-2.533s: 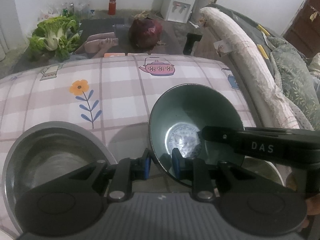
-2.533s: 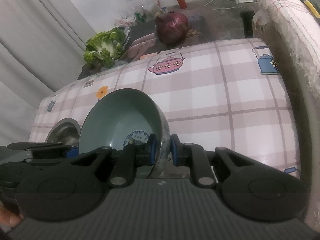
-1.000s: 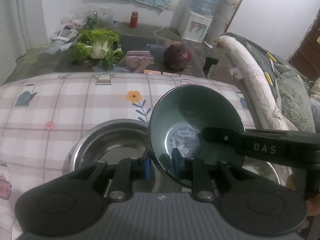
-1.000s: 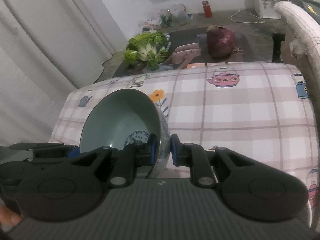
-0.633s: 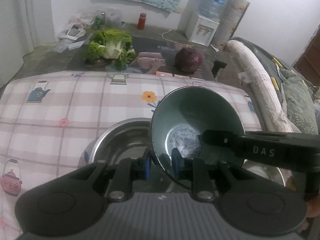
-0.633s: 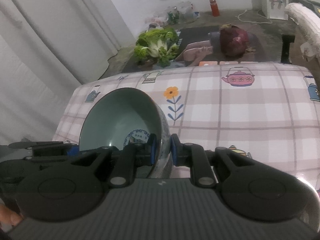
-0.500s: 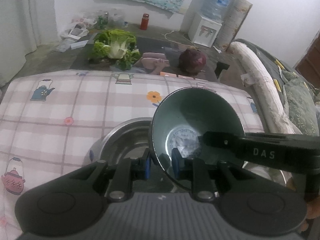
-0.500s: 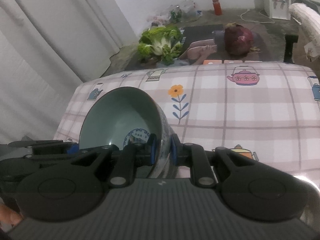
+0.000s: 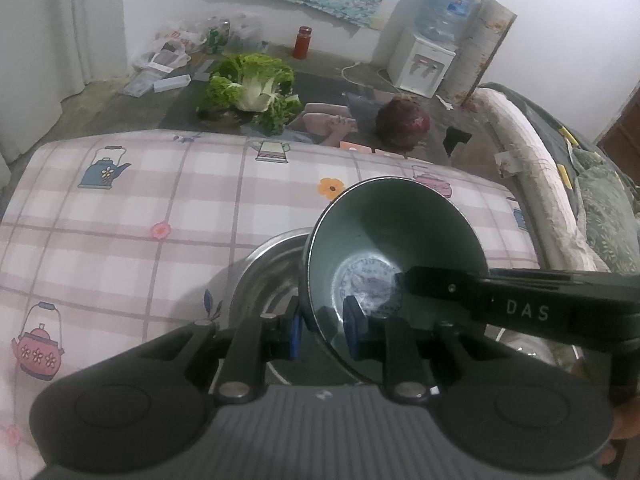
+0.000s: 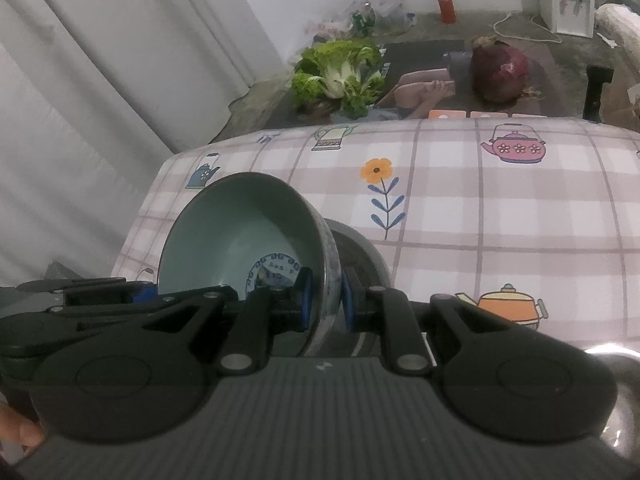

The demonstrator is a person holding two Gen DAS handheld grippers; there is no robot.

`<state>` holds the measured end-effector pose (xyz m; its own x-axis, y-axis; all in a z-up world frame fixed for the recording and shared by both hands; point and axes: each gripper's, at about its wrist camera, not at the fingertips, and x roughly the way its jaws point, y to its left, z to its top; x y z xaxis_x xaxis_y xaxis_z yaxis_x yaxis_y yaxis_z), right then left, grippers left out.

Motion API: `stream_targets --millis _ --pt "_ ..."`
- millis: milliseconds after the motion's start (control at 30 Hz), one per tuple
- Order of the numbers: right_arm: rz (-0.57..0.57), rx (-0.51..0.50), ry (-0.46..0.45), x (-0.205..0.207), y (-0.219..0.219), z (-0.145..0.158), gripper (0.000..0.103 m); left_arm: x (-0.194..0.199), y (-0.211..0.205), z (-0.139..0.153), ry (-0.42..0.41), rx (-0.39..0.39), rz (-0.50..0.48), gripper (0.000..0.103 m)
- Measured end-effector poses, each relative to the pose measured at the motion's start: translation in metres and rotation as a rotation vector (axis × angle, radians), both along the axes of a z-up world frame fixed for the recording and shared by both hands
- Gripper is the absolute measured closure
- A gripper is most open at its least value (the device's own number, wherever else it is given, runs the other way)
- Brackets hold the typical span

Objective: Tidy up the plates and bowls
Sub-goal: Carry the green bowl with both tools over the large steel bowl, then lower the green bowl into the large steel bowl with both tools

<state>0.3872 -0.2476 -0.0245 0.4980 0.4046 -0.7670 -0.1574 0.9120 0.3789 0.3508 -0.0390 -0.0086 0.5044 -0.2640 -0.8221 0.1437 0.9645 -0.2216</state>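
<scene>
Left gripper [image 9: 320, 326] — matte black plastic. Body ribbed in fine parallel grooves, grey-black, with a small white mark at centre. Two broad rounded lobes either side, each with a shallow round recess. Slim linkage bars run forward to the fingers; a silver screw [image 9: 233, 390] sits at each pivot. Pads [image 9: 295, 334] are blue.

Right gripper [image 10: 323, 300] — same build: ribbed body, round-recessed lobes, silver pivot screws, blue pads [image 10: 306, 300]. Seen side-on from the left wrist camera, its black finger carries white letters "DAS" [image 9: 527, 312] and one small screw. A fingertip [image 10: 22, 434] shows at the lower left edge of the right view.
</scene>
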Motion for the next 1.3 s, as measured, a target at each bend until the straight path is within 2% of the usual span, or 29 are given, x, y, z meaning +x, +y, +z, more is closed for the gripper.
stream_targets --millis 1300 --pt "0.025 -0.006 0.09 0.008 0.022 -0.039 0.088 0.006 0.014 -0.033 0.064 0.016 0.019 0.081"
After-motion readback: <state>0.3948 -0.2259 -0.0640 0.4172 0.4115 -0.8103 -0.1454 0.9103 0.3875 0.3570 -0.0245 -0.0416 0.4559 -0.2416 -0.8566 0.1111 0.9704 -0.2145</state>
